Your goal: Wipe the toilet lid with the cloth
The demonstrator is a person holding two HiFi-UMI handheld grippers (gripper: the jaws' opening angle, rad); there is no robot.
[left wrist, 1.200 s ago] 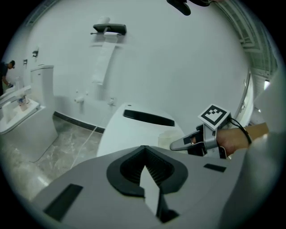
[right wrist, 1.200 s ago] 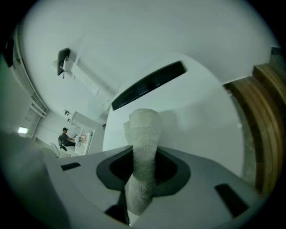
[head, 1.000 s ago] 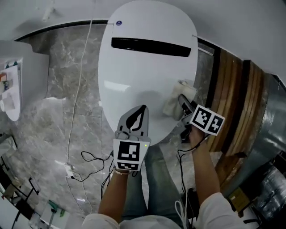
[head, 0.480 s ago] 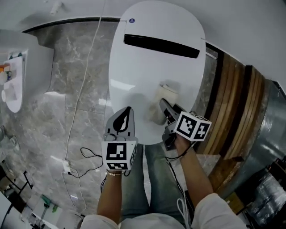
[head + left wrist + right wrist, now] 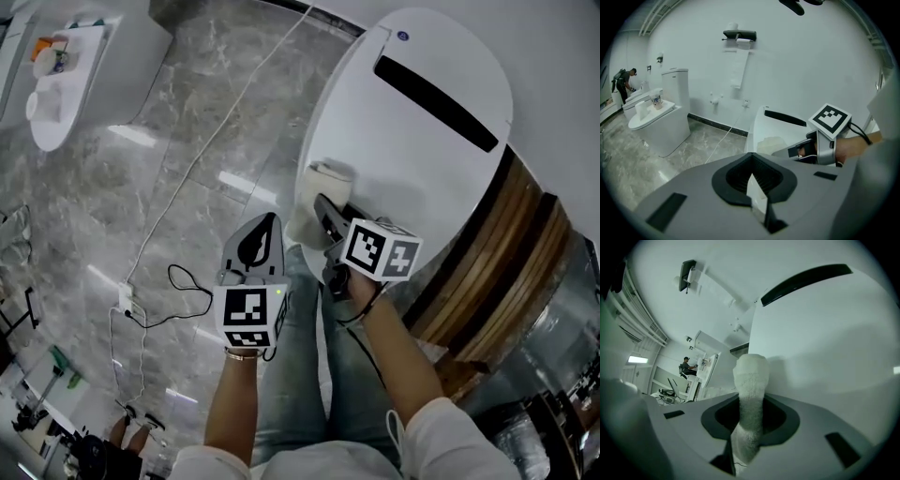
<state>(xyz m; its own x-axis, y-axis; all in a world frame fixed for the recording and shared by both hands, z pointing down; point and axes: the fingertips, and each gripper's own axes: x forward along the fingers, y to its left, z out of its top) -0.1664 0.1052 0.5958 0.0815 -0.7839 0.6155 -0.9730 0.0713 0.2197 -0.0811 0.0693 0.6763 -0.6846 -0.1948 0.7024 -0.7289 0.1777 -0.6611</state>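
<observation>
I count one cloth (image 5: 326, 178), grasped by the fingers of my right gripper (image 5: 328, 216) at the toilet lid's (image 5: 422, 141) near edge, its pinched end hidden. Left gripper (image 5: 264, 232) is clenched and empty above the floor (image 5: 187, 141). A second toilet (image 5: 94, 66) is cut off at the frame edge.

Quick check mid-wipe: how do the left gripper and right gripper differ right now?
The right gripper is shut on the cloth; the left gripper is shut on nothing. The right gripper is at the near edge of the toilet lid; the left gripper hangs off it, over the floor. Both point down and forward.
</observation>
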